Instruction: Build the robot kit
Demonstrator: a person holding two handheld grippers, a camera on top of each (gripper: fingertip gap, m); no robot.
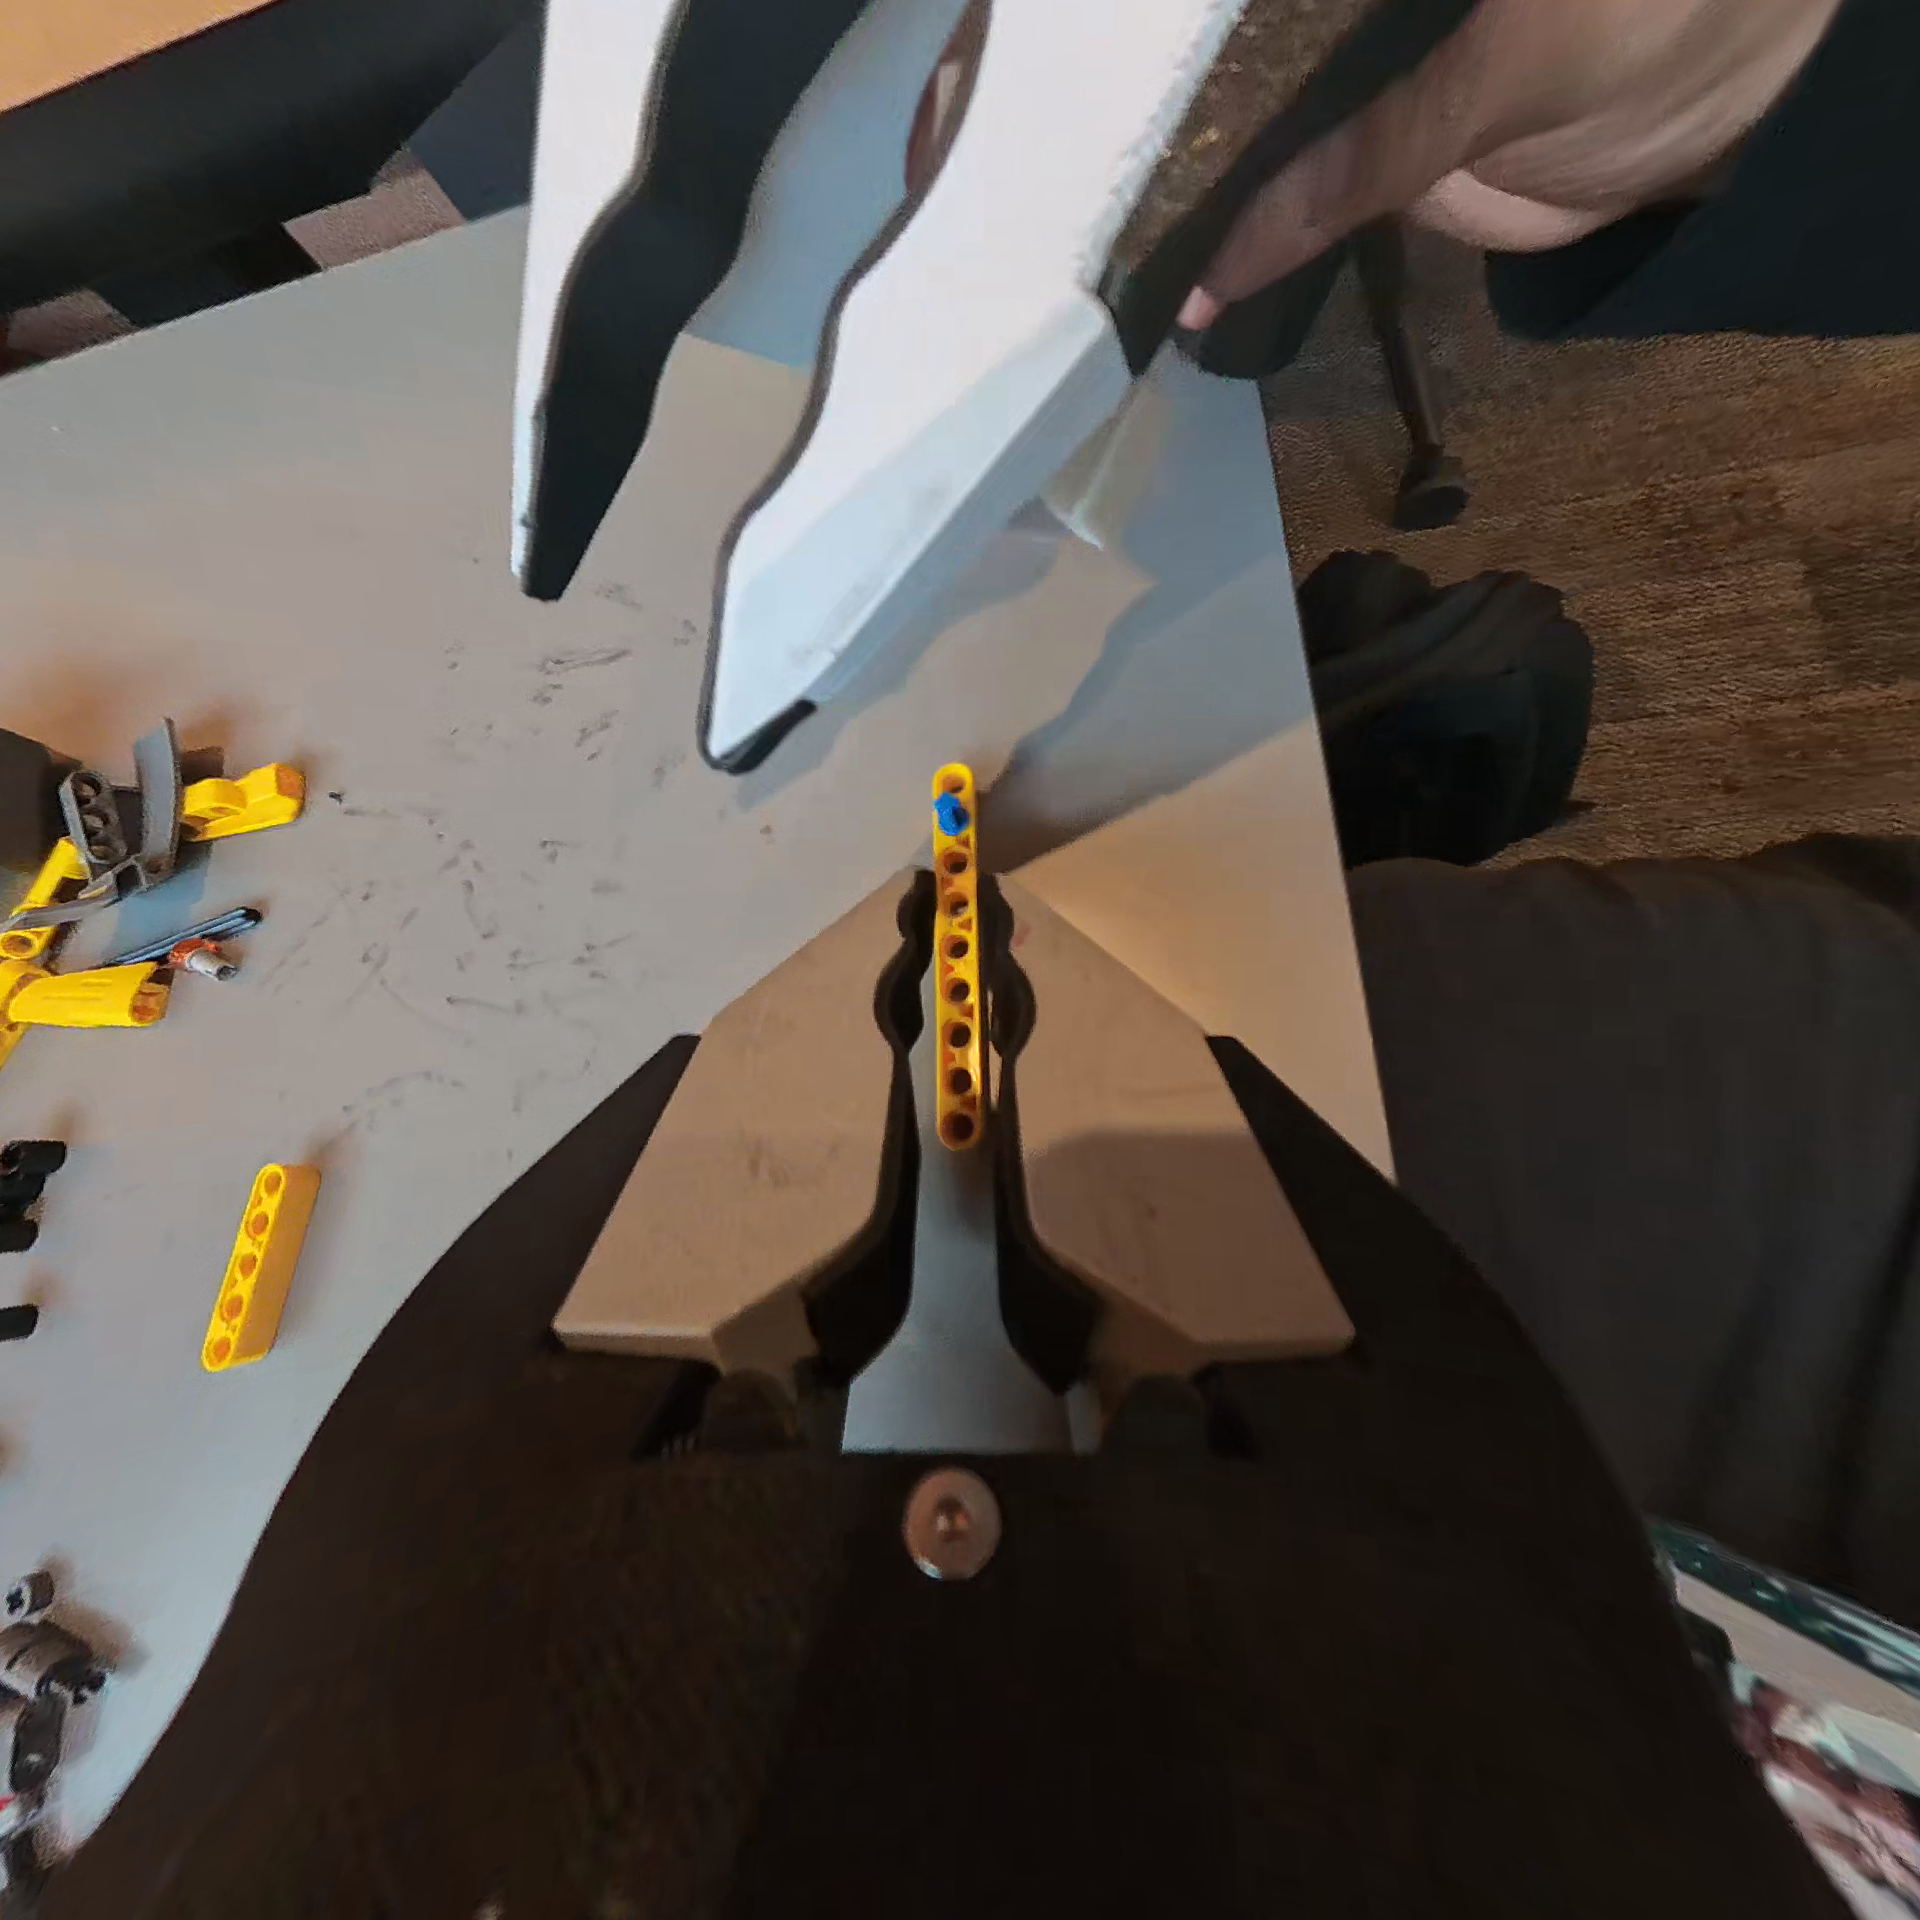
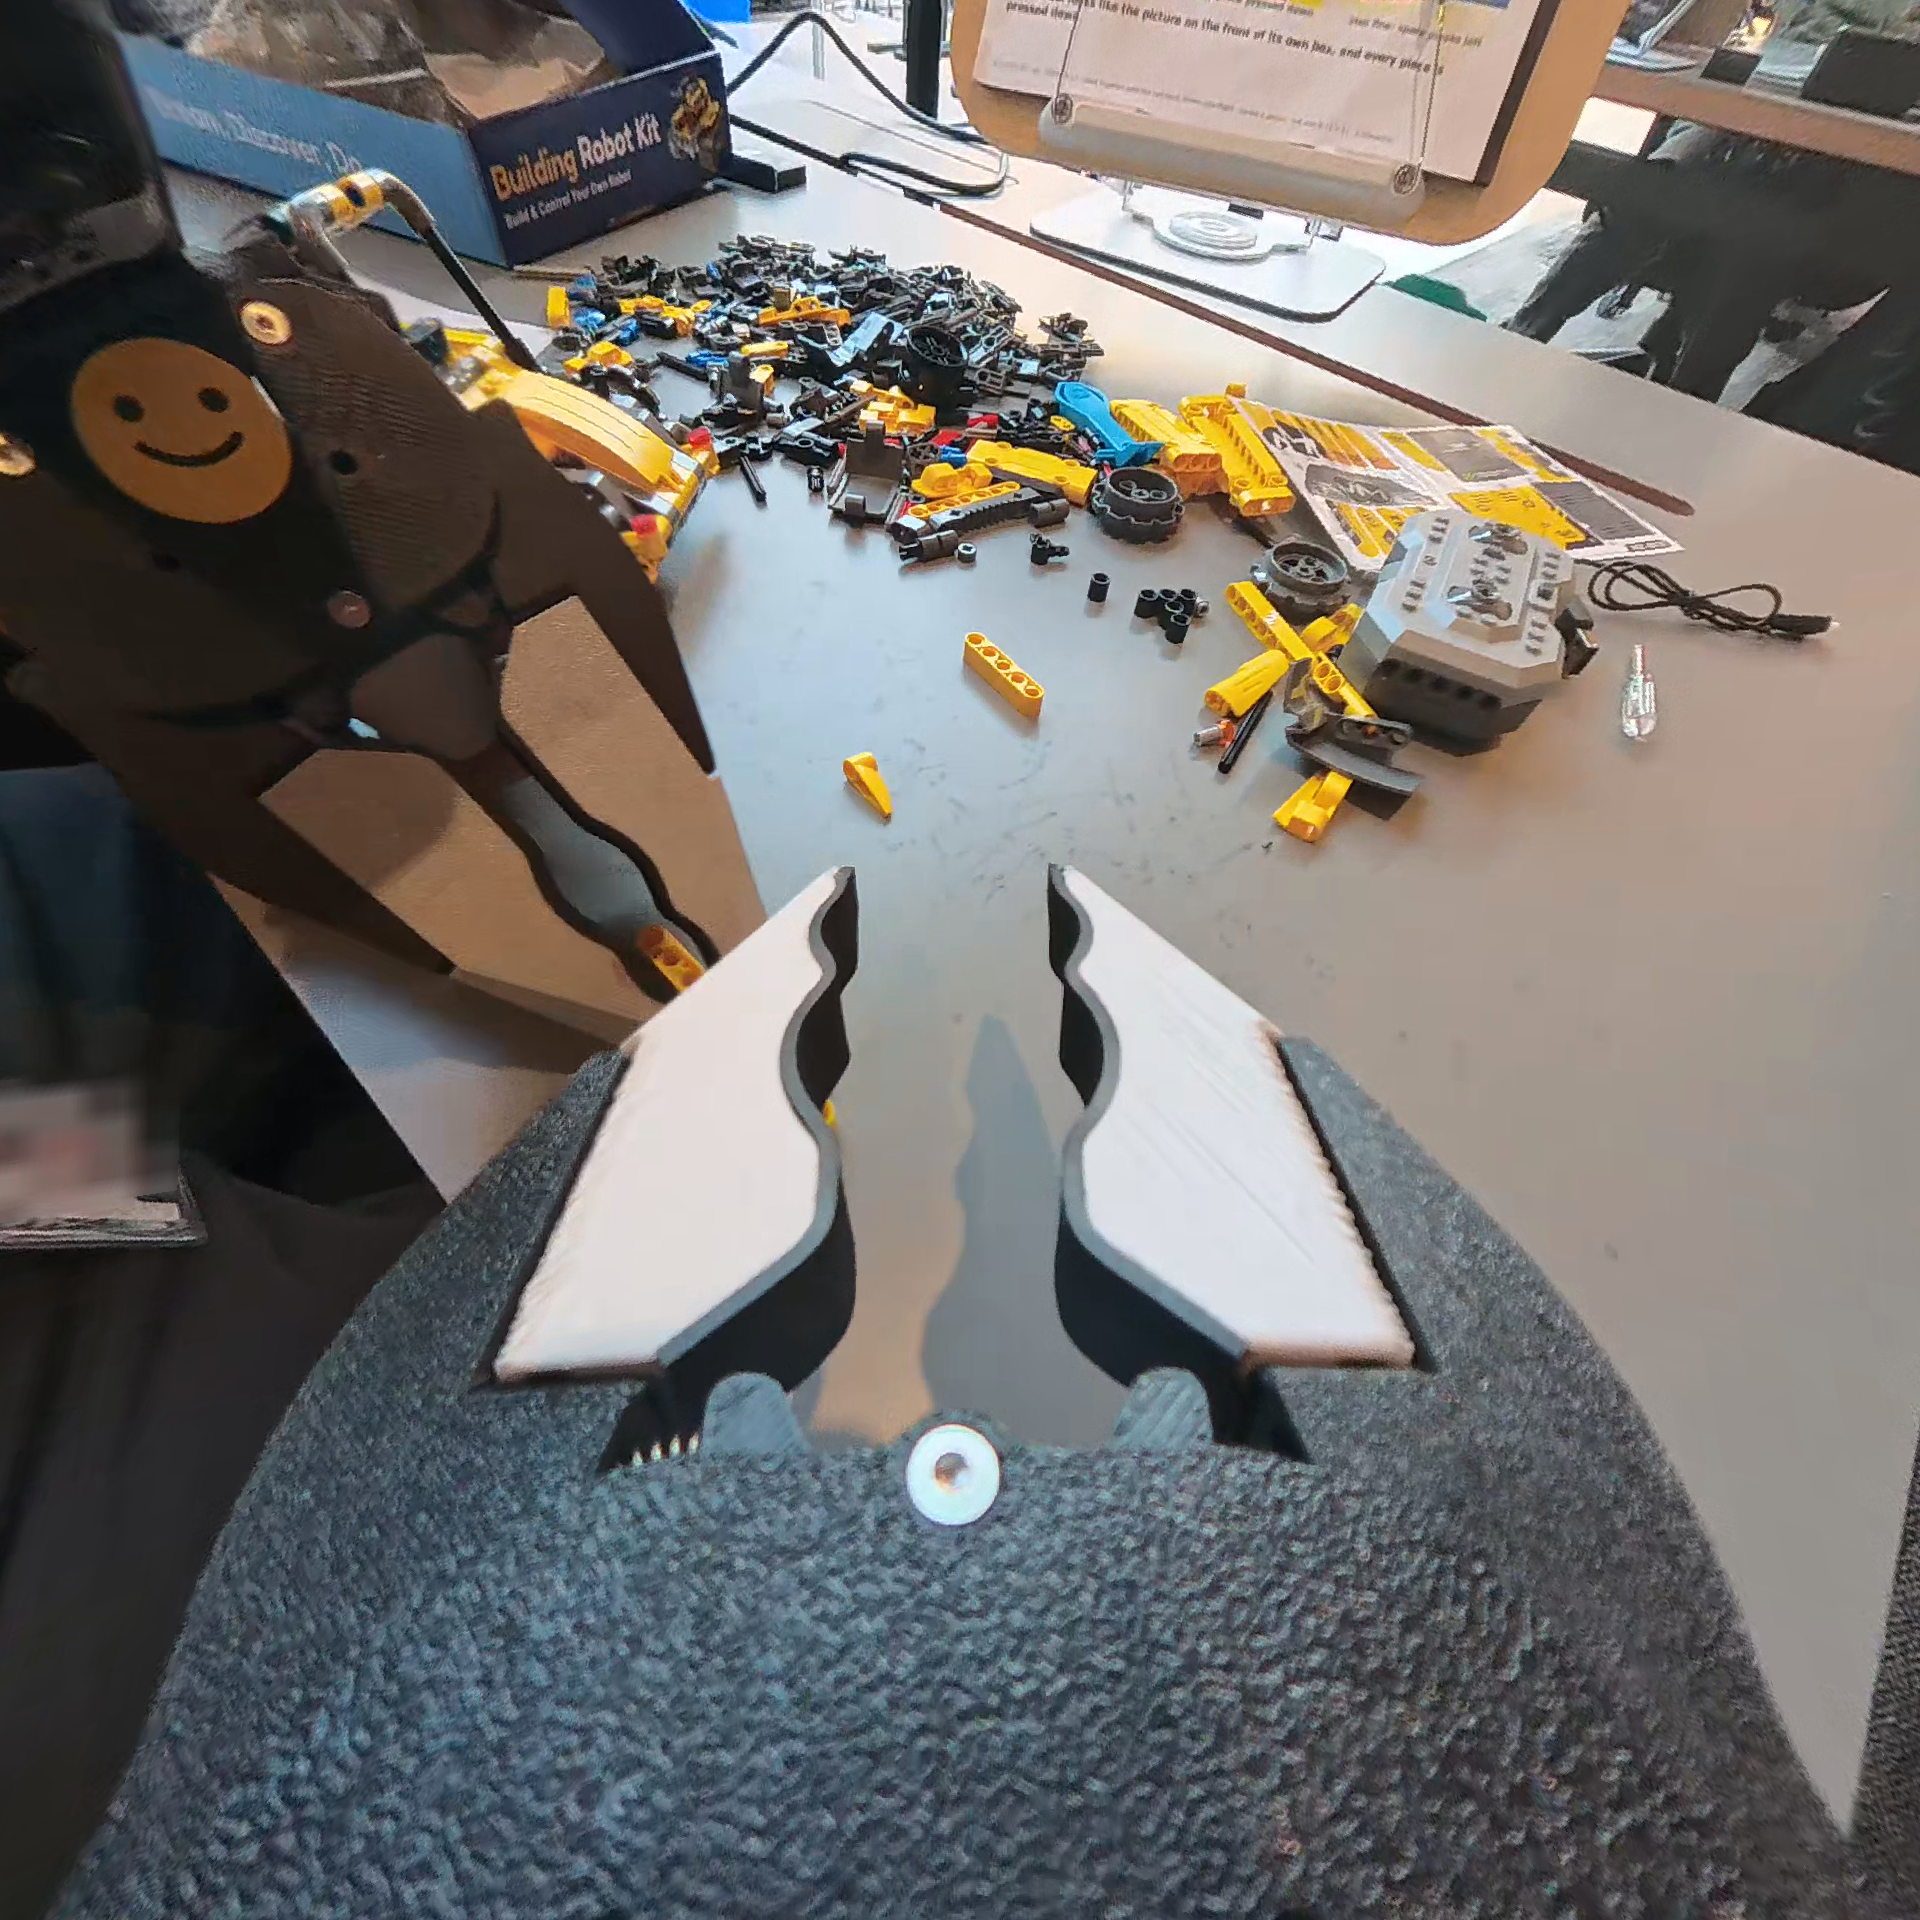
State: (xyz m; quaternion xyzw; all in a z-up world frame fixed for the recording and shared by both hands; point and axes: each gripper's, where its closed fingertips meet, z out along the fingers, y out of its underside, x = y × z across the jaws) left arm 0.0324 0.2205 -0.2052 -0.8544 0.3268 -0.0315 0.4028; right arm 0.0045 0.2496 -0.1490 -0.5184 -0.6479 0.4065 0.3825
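My left gripper (image 1: 954, 883) has tan fingers and is shut on a long yellow beam with holes (image 1: 957, 997). The beam sticks out past the fingertips, with a blue pin (image 1: 949, 812) in a hole near its far end. The beam hangs above the grey table (image 1: 416, 582) near its right edge. My right gripper (image 2: 951, 883) has white fingers, is open and holds nothing. In the left wrist view it hovers (image 1: 644, 670) just beyond the beam's tip, held by a hand (image 1: 1558, 135). The right wrist view shows the held beam (image 2: 665, 954) between the tan fingers at left.
A short yellow beam (image 2: 1003, 673) and a small yellow wedge (image 2: 868, 781) lie loose ahead. A heap of black and yellow pieces (image 2: 831, 343), a grey hub block (image 2: 1465, 634), a printed sheet (image 2: 1455, 468) and a blue box (image 2: 436, 125) sit farther back. The table edge (image 1: 1335, 831) runs along the right. My right fingertips sit around 7 cm from my left ones.
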